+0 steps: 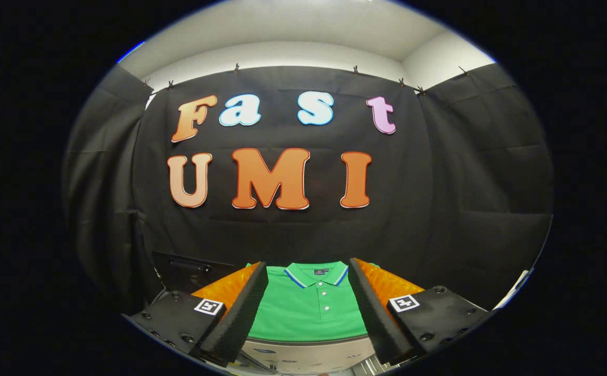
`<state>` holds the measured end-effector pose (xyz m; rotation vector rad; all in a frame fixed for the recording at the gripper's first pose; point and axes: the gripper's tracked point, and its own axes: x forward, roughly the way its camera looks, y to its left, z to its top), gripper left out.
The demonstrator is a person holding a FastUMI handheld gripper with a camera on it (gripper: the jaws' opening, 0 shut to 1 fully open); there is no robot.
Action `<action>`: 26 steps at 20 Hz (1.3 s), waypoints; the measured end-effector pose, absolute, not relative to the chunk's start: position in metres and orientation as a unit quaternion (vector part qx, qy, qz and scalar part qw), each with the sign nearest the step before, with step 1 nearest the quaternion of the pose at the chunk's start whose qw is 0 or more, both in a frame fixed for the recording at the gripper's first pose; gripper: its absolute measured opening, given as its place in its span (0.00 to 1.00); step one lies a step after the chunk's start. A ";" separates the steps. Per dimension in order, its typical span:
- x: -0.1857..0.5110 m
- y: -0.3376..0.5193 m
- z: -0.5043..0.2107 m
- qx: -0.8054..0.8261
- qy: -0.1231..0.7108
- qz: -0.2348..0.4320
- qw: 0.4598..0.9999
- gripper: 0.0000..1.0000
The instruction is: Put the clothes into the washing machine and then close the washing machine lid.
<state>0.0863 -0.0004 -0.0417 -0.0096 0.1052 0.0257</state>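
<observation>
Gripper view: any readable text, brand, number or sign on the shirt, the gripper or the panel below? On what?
No readable text on any of these.
Green polo shirt, seen between the open fingers of the gripper: small chest emblem, too small to read.
Finger mounts: one square marker on each, black-and-white pattern, no words.
Pale panel below the shirt: faint marks, too blurred to read.
</observation>
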 end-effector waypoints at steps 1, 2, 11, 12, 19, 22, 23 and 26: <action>0.097 -0.004 -0.049 -0.009 0.063 0.011 0.998 1.00; 0.107 -0.008 -0.054 -0.013 0.069 0.011 0.997 1.00; 0.204 -0.029 -0.118 -0.002 0.160 0.015 0.987 1.00; 0.213 -0.030 -0.126 0.000 0.173 0.016 0.985 1.00; 0.246 -0.039 -0.197 0.003 0.296 0.007 0.955 1.00; 0.253 -0.045 -0.215 0.002 0.336 0.001 0.942 1.00; 0.251 -0.048 -0.219 0.002 0.349 -0.002 0.937 1.00; 0.253 -0.049 -0.224 0.017 0.372 -0.006 0.928 1.00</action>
